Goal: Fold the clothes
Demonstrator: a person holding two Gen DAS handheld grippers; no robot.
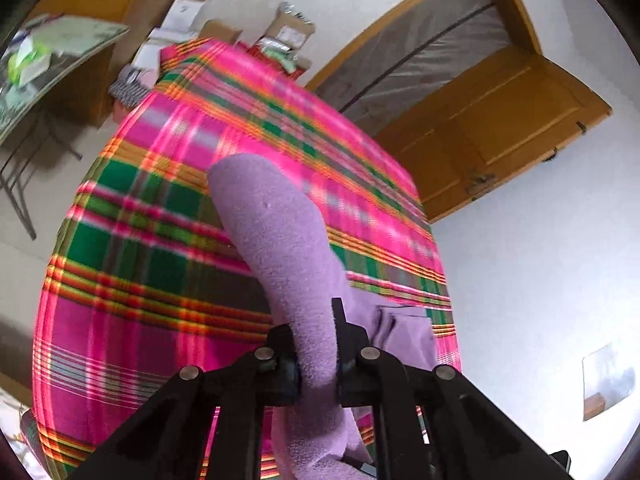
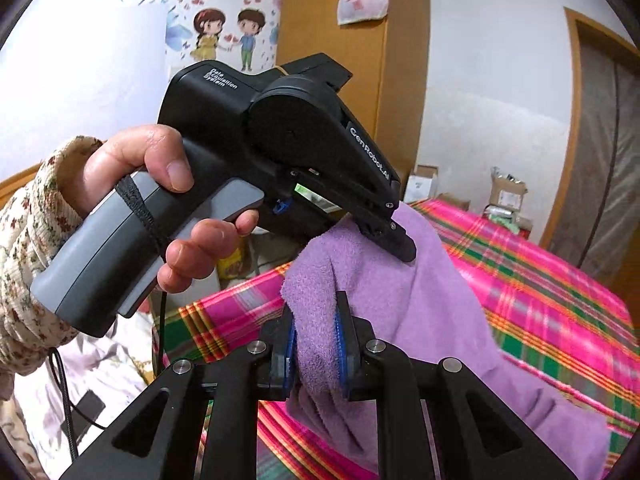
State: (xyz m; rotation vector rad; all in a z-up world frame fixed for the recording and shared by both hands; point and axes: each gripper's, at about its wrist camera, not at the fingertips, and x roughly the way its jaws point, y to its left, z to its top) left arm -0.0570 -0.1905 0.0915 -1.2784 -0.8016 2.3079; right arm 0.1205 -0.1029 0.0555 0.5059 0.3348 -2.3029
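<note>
Surface: plaid bed cover (image 1: 168, 288) lies below, probably on a bed.
Towel: purple towel (image 2: 432, 304) hangs above it.
Left gripper (image 2: 394, 240): fingers clamped on the towel edge.
Right gripper (image 2: 316, 354): fingers clamped on the towel.
Advice: keep both corners level and the edge tight before folding.

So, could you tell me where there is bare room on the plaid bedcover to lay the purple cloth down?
The plaid bedcover lies bare left of the purple cloth and beyond it, up to the far edge by the cardboard boxes. In the right wrist view it is also bare right of the cloth, towards the door. It is crowded only near the left gripper and right gripper, both clamped on the cloth.
</note>
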